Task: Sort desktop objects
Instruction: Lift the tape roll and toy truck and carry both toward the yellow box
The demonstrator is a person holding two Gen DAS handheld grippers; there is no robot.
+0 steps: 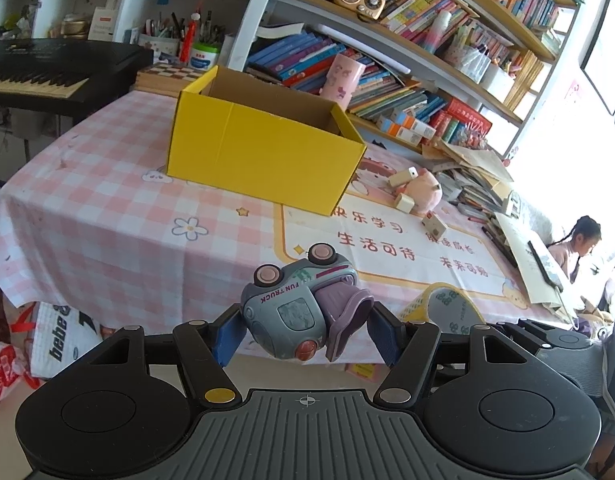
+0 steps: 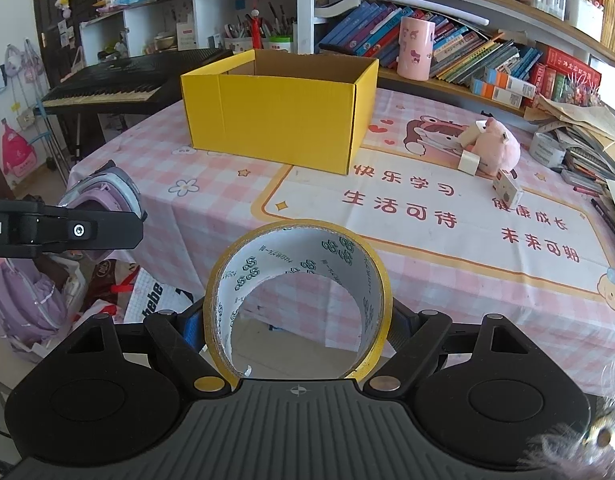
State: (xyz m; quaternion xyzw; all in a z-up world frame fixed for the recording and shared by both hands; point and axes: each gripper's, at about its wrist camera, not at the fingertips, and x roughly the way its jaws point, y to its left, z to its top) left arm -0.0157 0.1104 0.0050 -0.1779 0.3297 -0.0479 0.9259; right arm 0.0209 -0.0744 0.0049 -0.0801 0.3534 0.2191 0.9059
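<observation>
Left to right. My left gripper (image 1: 305,330): jaws at a middling width, clamped on the toy truck (image 1: 297,312), held in the air short of the desk's (image 1: 107,216) near edge. My right gripper (image 2: 297,328): jaws wide, closed across the tape roll (image 2: 297,296), also aloft above the near edge. The yellow box (image 2: 279,112) stands open towards the far edge, left of centre; the pink plush (image 2: 497,148) and small blocks lie near the right edge.

Step in hand, as I judge it: carrying both items to the box. The next move calls for reaching over its near wall and releasing inside.

The left view alone shows the truck's lettering and a seated person at far right; the right view alone shows the left gripper from the side and the roll's printed core.
</observation>
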